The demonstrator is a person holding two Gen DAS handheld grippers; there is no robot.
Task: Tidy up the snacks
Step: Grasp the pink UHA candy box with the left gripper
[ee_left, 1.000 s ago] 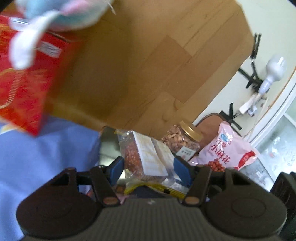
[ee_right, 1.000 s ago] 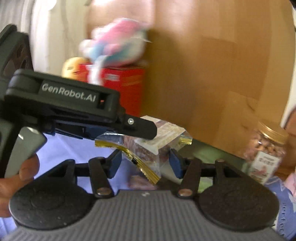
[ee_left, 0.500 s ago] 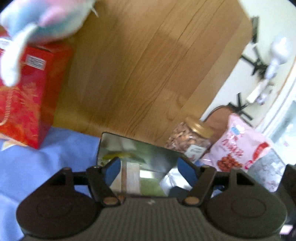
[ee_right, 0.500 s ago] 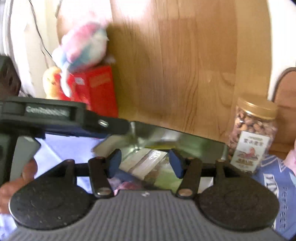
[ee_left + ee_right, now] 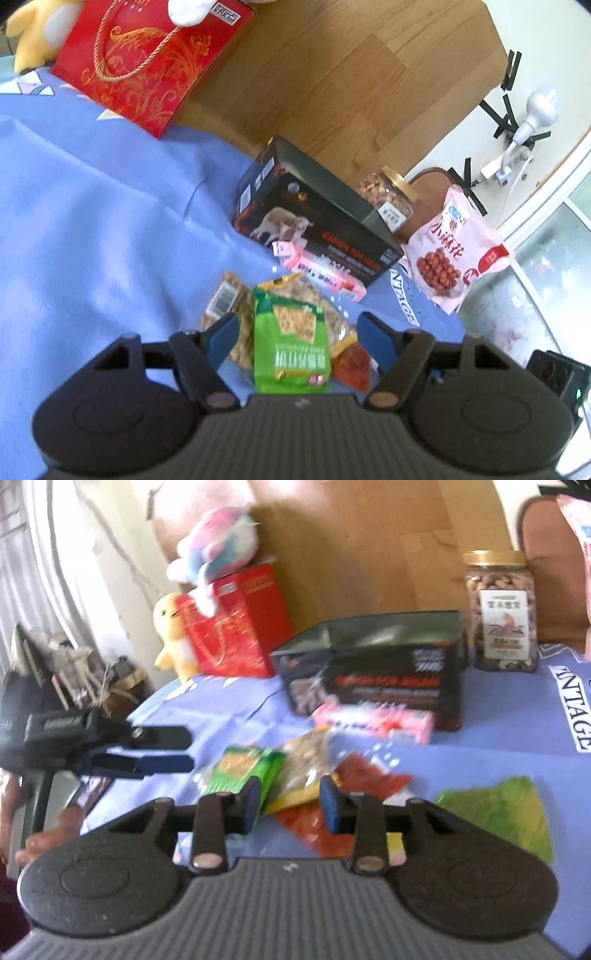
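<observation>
On the blue cloth (image 5: 92,221), reading from the left: a red gift box (image 5: 236,627) stands at the back with a plush toy (image 5: 218,542) on top. The left gripper (image 5: 295,336) hovers with jaws apart above a green snack pack (image 5: 291,343), gripping nothing. The right gripper (image 5: 290,801) has just been closing, yet its pads stand apart with only loose packets seen beyond them. A pink packet (image 5: 373,720) lies against the open black box (image 5: 373,672). Behind the box's right end stands a nut jar (image 5: 500,616), with a pink snack bag (image 5: 454,251) beside the jar.
</observation>
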